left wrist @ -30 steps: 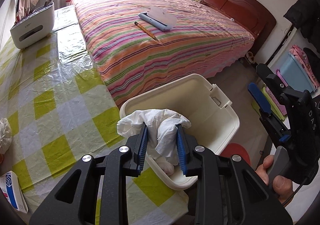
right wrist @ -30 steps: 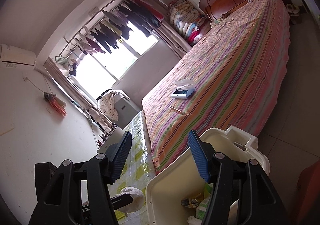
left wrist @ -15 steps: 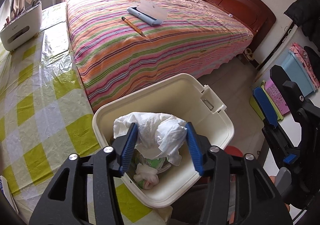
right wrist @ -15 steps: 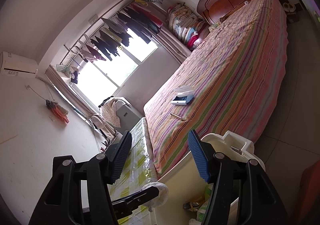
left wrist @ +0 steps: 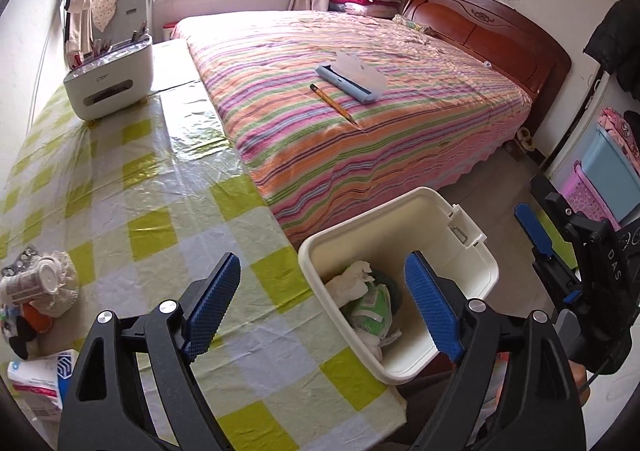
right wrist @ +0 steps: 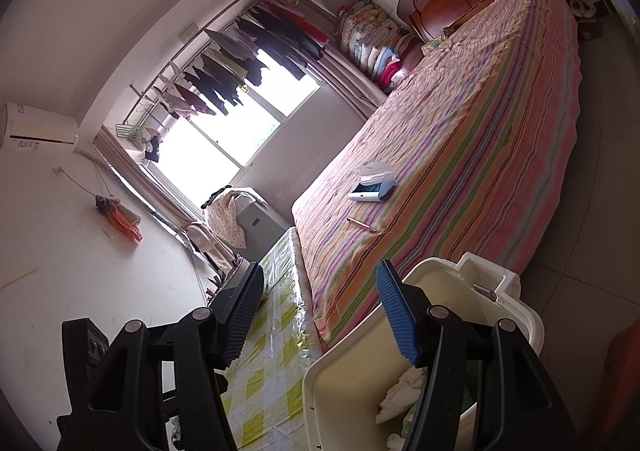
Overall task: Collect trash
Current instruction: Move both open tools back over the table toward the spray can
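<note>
A cream plastic trash bin [left wrist: 472, 267] stands on the floor at the table's corner, beside the bed. Crumpled white tissue [left wrist: 352, 281] and a green-white wrapper [left wrist: 370, 311] lie inside it. My left gripper [left wrist: 322, 311] is open and empty, above the table edge and the bin's near rim. My right gripper [right wrist: 318, 311] is open and empty, tilted, held to the right of the bin; it shows in the left wrist view [left wrist: 538, 239]. The bin [right wrist: 516, 311] with tissue [right wrist: 400, 391] also shows in the right wrist view.
A table with a green-checked plastic cloth [left wrist: 120, 191] holds a white organizer box [left wrist: 110, 85], a mesh-wrapped cup [left wrist: 44, 285] and a tissue pack [left wrist: 40, 375] at the left. The striped bed [left wrist: 360, 107] carries a blue case [left wrist: 348, 81] and a pencil [left wrist: 332, 103].
My left gripper opened and let go of the white tissue, which dropped into the bin. The gripper then pulled back and up. The right gripper stayed open and barely moved.
</note>
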